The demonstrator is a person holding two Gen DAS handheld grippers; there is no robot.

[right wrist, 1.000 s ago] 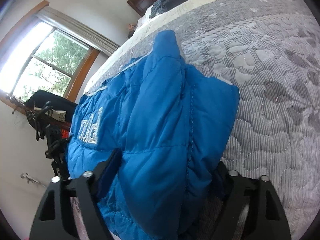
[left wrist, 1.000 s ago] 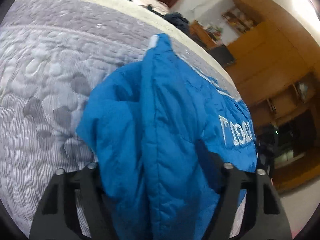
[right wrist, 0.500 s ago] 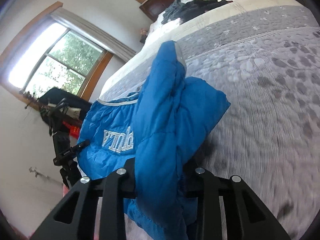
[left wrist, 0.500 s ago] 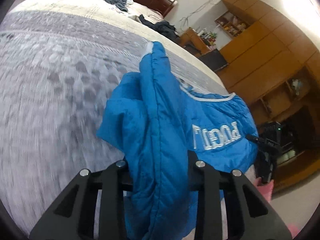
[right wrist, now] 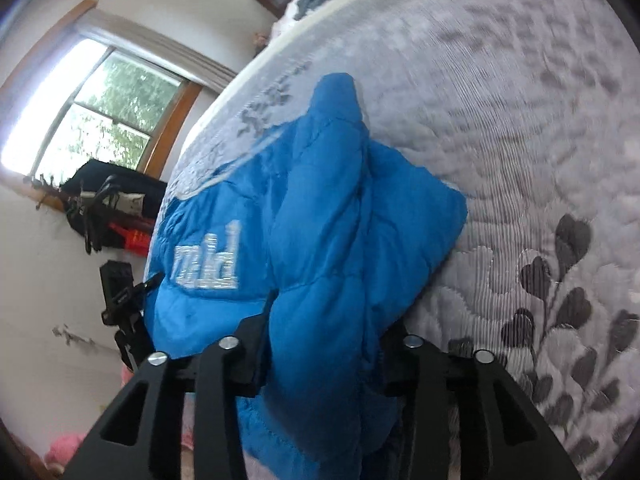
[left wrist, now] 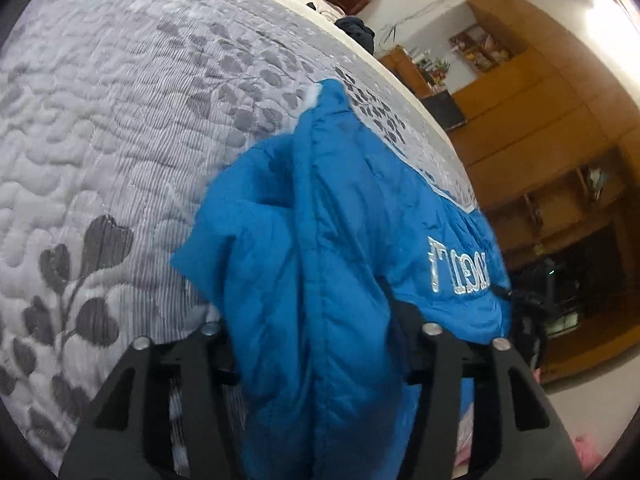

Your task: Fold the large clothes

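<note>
Fold begun, unfinished | blue padded jacket (left wrist: 328,264) bunched on bed (left wrist: 120,128) | left hand-held gripper (left wrist: 320,344) and right hand-held gripper (right wrist: 320,344) each clamped on jacket fabric

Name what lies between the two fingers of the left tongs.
A thick bunched fold of the blue padded jacket fills the gap between the fingers of the left tongs, seen in the left wrist view.

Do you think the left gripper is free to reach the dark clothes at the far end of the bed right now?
Probably not: the left gripper is shut on the blue jacket, and the dark clothes lie far across the bed.
</note>
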